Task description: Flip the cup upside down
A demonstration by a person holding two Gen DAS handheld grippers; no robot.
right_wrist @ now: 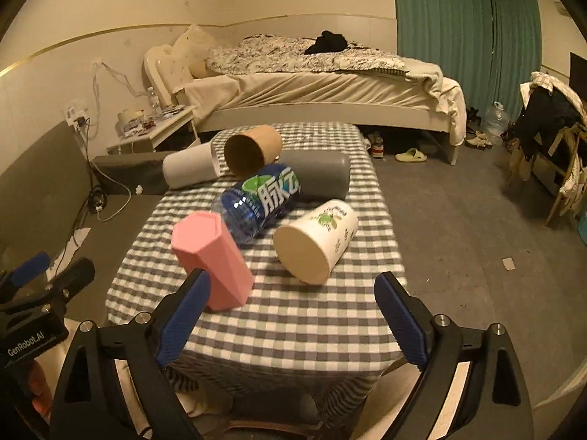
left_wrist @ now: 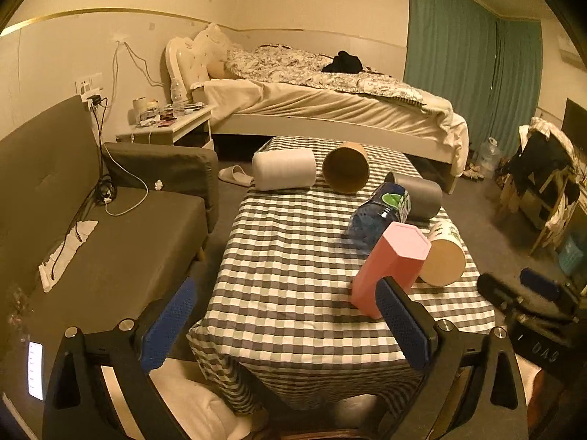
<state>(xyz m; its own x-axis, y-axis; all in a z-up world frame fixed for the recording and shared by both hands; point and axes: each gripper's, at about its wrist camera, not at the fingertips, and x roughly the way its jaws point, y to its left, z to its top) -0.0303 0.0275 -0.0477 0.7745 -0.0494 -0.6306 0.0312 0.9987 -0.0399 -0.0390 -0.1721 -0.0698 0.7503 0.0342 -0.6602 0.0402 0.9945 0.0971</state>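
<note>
Several cups lie on their sides on a checked tablecloth (left_wrist: 286,256) (right_wrist: 293,315). A pink hexagonal cup (left_wrist: 389,267) (right_wrist: 211,260) lies nearest, with a white printed cup (left_wrist: 444,255) (right_wrist: 315,240) beside it. Farther back lie a brown cup (left_wrist: 346,172) (right_wrist: 251,150), a white cup (left_wrist: 284,168) (right_wrist: 189,170) and a grey cup (left_wrist: 422,196) (right_wrist: 315,174). My left gripper (left_wrist: 286,330) is open and empty over the near edge. My right gripper (right_wrist: 291,321) is open and empty, just short of the pink and printed cups.
A blue water bottle (left_wrist: 378,218) (right_wrist: 256,201) lies among the cups. A grey sofa (left_wrist: 91,238) stands left of the table, a bed (left_wrist: 330,102) behind it, a chair with clothes (left_wrist: 543,179) at the right. The other gripper shows at each view's edge (left_wrist: 528,300) (right_wrist: 40,286).
</note>
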